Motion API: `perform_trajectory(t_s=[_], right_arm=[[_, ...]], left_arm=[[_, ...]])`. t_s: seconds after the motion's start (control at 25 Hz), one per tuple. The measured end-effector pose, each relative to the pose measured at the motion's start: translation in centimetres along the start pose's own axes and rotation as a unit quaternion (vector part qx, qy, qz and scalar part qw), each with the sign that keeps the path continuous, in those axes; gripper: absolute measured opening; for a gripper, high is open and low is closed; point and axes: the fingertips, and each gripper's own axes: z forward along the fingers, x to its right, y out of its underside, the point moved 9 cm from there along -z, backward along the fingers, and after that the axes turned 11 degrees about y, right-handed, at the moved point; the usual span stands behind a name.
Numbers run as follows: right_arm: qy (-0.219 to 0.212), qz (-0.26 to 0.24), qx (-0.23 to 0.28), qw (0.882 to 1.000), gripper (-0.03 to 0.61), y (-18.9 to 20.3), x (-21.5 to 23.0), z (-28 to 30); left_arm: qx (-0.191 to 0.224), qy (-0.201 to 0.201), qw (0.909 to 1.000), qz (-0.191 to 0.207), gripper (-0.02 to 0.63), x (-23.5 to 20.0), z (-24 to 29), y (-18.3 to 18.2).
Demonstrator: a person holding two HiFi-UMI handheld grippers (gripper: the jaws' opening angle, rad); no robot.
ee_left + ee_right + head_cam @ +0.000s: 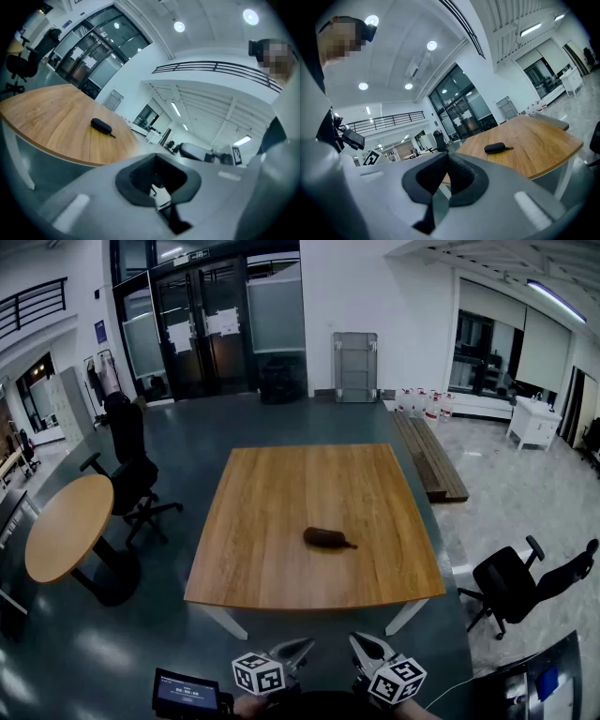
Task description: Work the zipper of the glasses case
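While the left claw (302, 647) and the right claw (364, 643) hang side by side at the bottom of the head view, short of the counter (281, 493), the glasses case (328, 538) lies alone on the wood. It sits in the near right part of the top, its small pull tab pointing right. Open floor lies between the claws and the counter's near edge. A round table (67, 526) and a black office chair (127, 474) stand off to the left. Another chair (511, 582) stands to the right, and a long wooden bench (431, 457) lies beside the far right corner. All of them stand apart from the counter. A small screen (190, 695) sits at the lower left, near the left claw's marker cube.

Seen from the left gripper view, the left claw (158, 186) is clenched, pads together and empty. The counter (47, 117) sweeps in from the left with a curved near edge. The glasses case (101, 125) rests back from that edge with bare wood all round it.

Seen from the right gripper view, the right claw (446, 180) is likewise clenched and empty. The glasses case (495, 148) lies ahead and to the right on the counter (534, 145), well apart from the claw and set back from the near edge, with open air between them.
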Motion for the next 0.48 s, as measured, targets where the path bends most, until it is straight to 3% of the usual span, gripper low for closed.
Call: perform_trajectory(t_s=[0.48], right_arm=[[-0.006,0.000,0.003,1.000,0.006,-0.21,0.06,-0.57]], left_arm=[[-0.002,-0.003,1.0000,-0.001,0.003,0.62,0.14,0.18]])
